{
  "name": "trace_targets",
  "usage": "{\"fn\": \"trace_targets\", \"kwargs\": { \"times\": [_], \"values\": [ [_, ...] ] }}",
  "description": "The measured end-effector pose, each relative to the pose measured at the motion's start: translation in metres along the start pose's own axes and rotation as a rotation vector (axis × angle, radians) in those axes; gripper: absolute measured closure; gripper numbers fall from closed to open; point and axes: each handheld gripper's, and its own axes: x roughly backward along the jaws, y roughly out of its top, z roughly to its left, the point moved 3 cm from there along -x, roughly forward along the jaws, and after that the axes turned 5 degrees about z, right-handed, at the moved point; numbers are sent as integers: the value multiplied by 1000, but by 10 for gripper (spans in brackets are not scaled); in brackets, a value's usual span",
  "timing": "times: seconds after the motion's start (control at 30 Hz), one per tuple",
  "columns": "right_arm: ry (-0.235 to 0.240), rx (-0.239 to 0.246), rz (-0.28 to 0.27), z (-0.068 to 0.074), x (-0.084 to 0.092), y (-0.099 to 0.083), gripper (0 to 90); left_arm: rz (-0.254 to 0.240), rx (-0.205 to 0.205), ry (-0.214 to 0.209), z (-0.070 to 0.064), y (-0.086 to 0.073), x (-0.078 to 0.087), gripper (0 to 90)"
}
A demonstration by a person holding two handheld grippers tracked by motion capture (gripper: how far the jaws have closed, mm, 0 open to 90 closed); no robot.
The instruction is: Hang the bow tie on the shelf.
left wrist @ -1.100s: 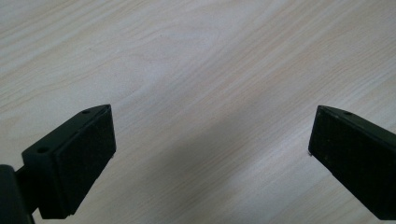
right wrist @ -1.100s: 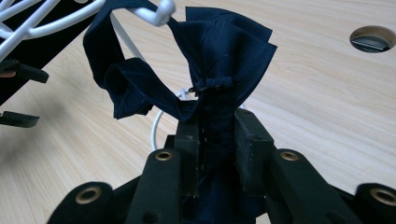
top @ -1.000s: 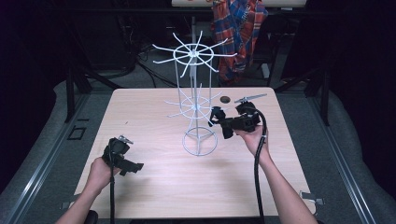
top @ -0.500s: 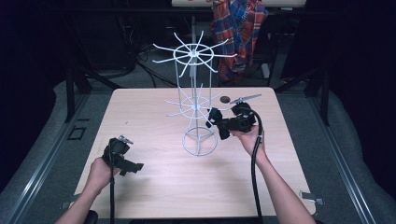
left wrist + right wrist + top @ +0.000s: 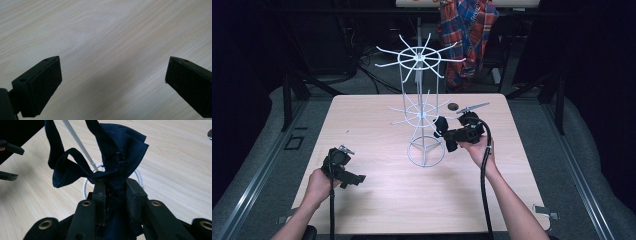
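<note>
We see the white wire rack standing mid-table as the main obstacle, its spokes fanning out at two levels above the ring base. The right gripper sits just beside its lower spokes, jaws clamped on dark blue cloth. Around the left gripper, bare wooden table lies open. A small dark disc and a metal tool lie behind the rack.

No readable text in any view

No letters, numbers, labels, brands or signs can be read anywhere: the pale wood surface is bare of print, the white wire rack bears no tag, the dark cloth shows only stitching, and the black gripper bodies carry no marking that can be made out. The plaid fabric behind the surface has a pattern and no writing.
</note>
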Motion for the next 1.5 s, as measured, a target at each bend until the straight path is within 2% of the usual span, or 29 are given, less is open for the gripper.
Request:
{"fn": "trace_targets", "kwargs": {
  "times": [0.7,0.8,1.07,1.5],
  "values": [
    [3,5,11,2,1,-1,629,2,-2,-2,0,0,0,9],
    [-18,22,21,3,2,0,591,0,0,0,-1,0,0,9],
    [-17,34,20,7,5,0,488,-2,0,-2,-1,-1,0,9],
    [-54,79,26,11,22,-2,350,-2,-1,-2,-1,0,1,9]
  ]
}}
